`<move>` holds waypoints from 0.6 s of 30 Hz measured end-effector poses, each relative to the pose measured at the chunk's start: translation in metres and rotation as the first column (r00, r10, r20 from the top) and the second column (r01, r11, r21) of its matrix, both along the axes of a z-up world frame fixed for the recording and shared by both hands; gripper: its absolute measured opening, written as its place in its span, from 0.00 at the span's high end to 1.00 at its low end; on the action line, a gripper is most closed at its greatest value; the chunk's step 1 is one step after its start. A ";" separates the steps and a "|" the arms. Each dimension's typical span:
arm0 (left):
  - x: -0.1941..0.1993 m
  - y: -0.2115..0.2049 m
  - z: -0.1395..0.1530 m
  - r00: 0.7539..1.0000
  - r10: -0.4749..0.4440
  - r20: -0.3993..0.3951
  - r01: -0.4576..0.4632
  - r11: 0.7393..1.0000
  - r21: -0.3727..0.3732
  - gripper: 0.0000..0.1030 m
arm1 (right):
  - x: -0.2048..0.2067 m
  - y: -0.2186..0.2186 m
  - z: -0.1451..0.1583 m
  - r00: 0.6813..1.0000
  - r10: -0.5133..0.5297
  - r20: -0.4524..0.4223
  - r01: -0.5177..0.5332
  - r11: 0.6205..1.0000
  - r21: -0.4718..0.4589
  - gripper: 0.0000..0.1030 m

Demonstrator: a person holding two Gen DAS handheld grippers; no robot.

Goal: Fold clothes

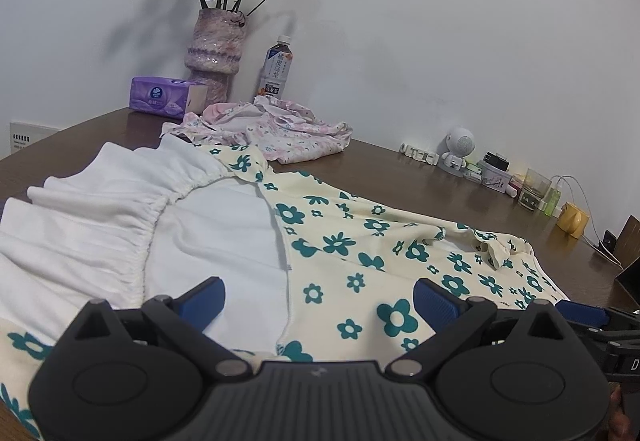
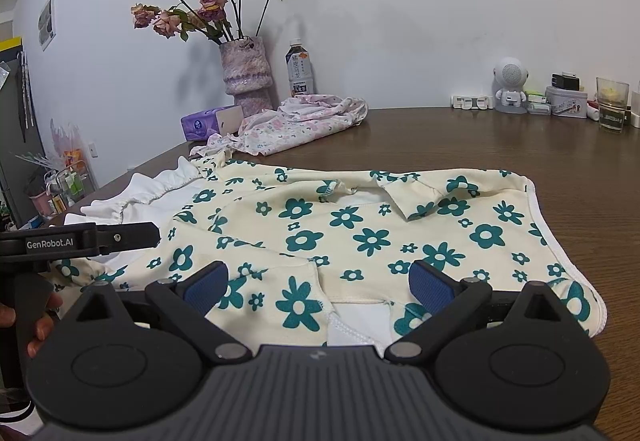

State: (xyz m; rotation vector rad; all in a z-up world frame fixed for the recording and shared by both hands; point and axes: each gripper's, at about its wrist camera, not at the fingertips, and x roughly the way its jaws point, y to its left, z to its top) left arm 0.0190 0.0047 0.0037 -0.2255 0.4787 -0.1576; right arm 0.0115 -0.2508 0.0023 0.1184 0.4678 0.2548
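Note:
A cream garment with teal flowers (image 1: 360, 253) (image 2: 372, 237) lies spread on the brown table, its white lining and gathered white ruffle (image 1: 120, 201) (image 2: 152, 193) turned up at the left. My left gripper (image 1: 320, 297) hovers open just above the near edge, over the seam between white lining and print. My right gripper (image 2: 318, 285) is open too, low over the garment's near hem, nothing between its blue pads (image 2: 430, 287). The left tool's black body (image 2: 80, 237) shows at the left of the right wrist view, held by a hand (image 2: 40, 325).
A crumpled pink-flowered garment (image 1: 280, 129) (image 2: 304, 117) lies behind. At the back stand a vase of dried roses (image 1: 214, 53) (image 2: 246, 73), a drink bottle (image 1: 276, 69) (image 2: 299, 69) and a purple tissue box (image 1: 168, 97) (image 2: 208, 123). Small items, a white speaker figure (image 2: 510, 85) and a glass (image 2: 612, 103) line the right wall.

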 end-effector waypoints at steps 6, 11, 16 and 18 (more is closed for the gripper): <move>0.000 0.001 0.000 1.000 -0.002 0.002 0.002 1.000 -0.005 0.02 | 0.000 0.000 0.000 1.000 -0.003 0.000 0.003 1.000 0.001 0.04; 0.000 0.001 0.000 1.000 -0.001 0.000 0.001 1.000 -0.007 0.02 | 0.000 0.000 0.000 1.000 -0.003 -0.001 0.003 1.000 0.001 0.04; 0.000 0.002 0.000 1.000 0.000 0.000 0.000 1.000 -0.007 0.02 | 0.000 -0.001 0.000 1.000 -0.004 -0.003 0.004 1.000 0.000 0.04; -0.001 0.002 0.000 1.000 0.000 0.000 0.000 1.000 -0.008 0.02 | 0.000 0.000 0.000 1.000 -0.004 -0.003 0.004 1.000 -0.001 0.04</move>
